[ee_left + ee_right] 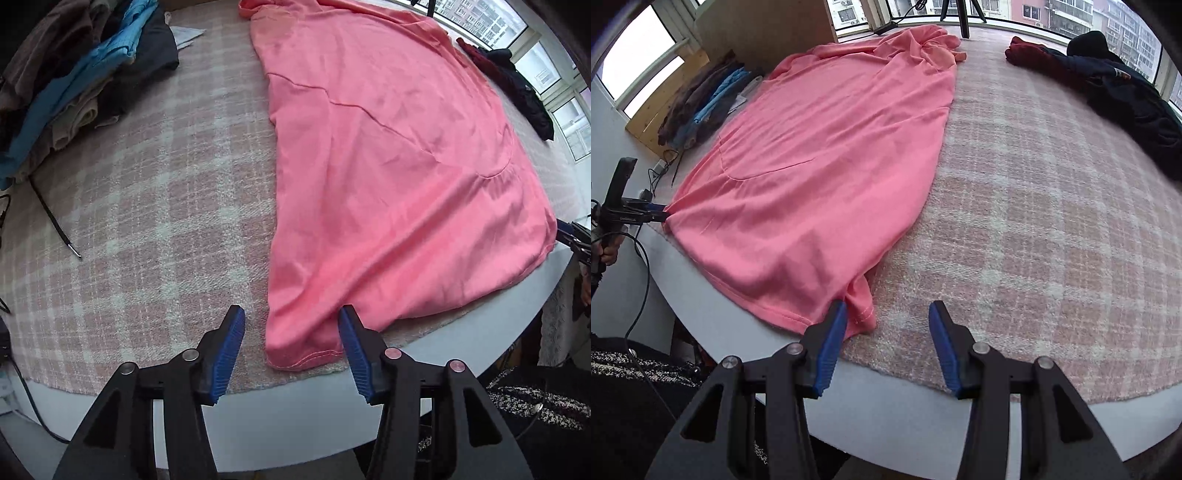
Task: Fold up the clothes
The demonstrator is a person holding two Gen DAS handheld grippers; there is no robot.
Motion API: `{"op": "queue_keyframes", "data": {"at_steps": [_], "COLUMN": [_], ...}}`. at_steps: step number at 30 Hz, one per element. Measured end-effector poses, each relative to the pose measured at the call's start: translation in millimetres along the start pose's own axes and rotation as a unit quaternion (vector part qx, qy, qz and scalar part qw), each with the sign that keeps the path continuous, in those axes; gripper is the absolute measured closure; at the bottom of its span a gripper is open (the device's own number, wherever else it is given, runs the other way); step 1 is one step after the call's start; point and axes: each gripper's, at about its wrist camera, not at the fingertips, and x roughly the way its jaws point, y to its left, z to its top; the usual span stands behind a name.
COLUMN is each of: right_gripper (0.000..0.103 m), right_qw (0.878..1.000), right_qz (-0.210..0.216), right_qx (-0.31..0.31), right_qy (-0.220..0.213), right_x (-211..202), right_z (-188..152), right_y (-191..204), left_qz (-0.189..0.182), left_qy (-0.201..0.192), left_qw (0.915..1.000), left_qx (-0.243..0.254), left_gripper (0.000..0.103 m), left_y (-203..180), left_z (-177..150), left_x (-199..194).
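Near the table's front edge, the left gripper (291, 325) stands part open w/ the pink shirt (388, 166) corner between its fingers, not pinched. Right gripper (888, 317) is part open too, at the shirt's other hem corner. Shirt lies flat on the checked blanket (1052, 221); lots of bare blanket on both sides. Farther back: folded clothes pile (74, 74) & dark clothes (1126, 96).
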Motion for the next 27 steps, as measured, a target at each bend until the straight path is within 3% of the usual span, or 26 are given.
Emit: {"op": "queue_keyframes", "data": {"at_steps": [1, 2, 3, 5, 7, 8, 9, 10, 14, 19, 21, 24, 27], "right_gripper": [0.058, 0.058, 0.058, 0.058, 0.063, 0.071, 0.094, 0.1, 0.101, 0.101, 0.101, 0.101, 0.101], "right_qw": [1.0, 1.0, 1.0, 1.0, 1.0, 0.999, 0.999, 0.999, 0.998, 0.99, 0.989, 0.993, 0.995], "right_qz": [0.0, -0.003, -0.005, -0.008, 0.008, 0.017, 0.028, 0.03, 0.041, 0.013, -0.025, -0.031, -0.032], "right_qx": [-0.003, -0.009, -0.016, -0.029, -0.03, -0.029, -0.029, -0.032, -0.027, 0.034, 0.056, 0.076, 0.083], "right_qy": [-0.001, 0.0, -0.001, -0.001, -0.001, 0.0, 0.004, 0.005, -0.03, -0.135, -0.132, -0.083, -0.045], "right_x": [2.3, 5.0, 6.8, 10.3, 12.4, 13.4, 14.8, 15.2, -6.6, -108.7, -119.5, -87.9, -56.0], "right_z": [1.2, 2.2, 2.8, 3.9, 5.1, 5.7, 5.5, 4.5, 7.0, -8.6, -17.3, -21.3, -20.6], "right_y": [2.1, 4.3, 7.0, 12.2, 15.7, 17.5, 19.5, 22.9, 32.4, 16.9, 10.0, 4.3, 2.4], "left_qz": [-0.004, -0.007, -0.011, -0.011, -0.017, -0.02, -0.023, -0.024, -0.022, -0.025, -0.025, -0.024, -0.032], "left_qy": [-0.001, -0.001, -0.002, -0.002, -0.005, -0.01, -0.014, -0.02, -0.044, -0.065, -0.049, -0.019, -0.013], "left_qw": [1.0, 1.0, 0.9999, 0.9999, 0.9998, 0.9997, 0.9996, 0.9995, 0.9988, 0.9973, 0.9981, 0.999, 0.9983], "left_qx": [0.001, 0.003, 0.004, 0.004, 0.0, -0.004, -0.009, -0.008, -0.008, -0.022, -0.025, -0.032, -0.047], "left_gripper": [0.054, 0.063, 0.085, 0.098, 0.099, 0.101, 0.101, 0.101, 0.101, 0.101, 0.101, 0.102, 0.101], "left_y": [-1.8, -3.6, -5.4, -8.1, -8.3, -7.4, -6.4, -7.0, -9.0, -11.4, 8.5, 26.7, 33.1], "left_z": [0.4, 0.9, 1.3, 2.7, 4.5, 5.5, 6.5, 6.9, 8.0, -2.6, -12.1, -21.7, -21.2], "left_x": [1.1, 2.1, 3.2, 2.1, -0.6, -3.7, -6.8, -11.3, -29.4, -49.4, -46.5, -28.0, -21.1]}}
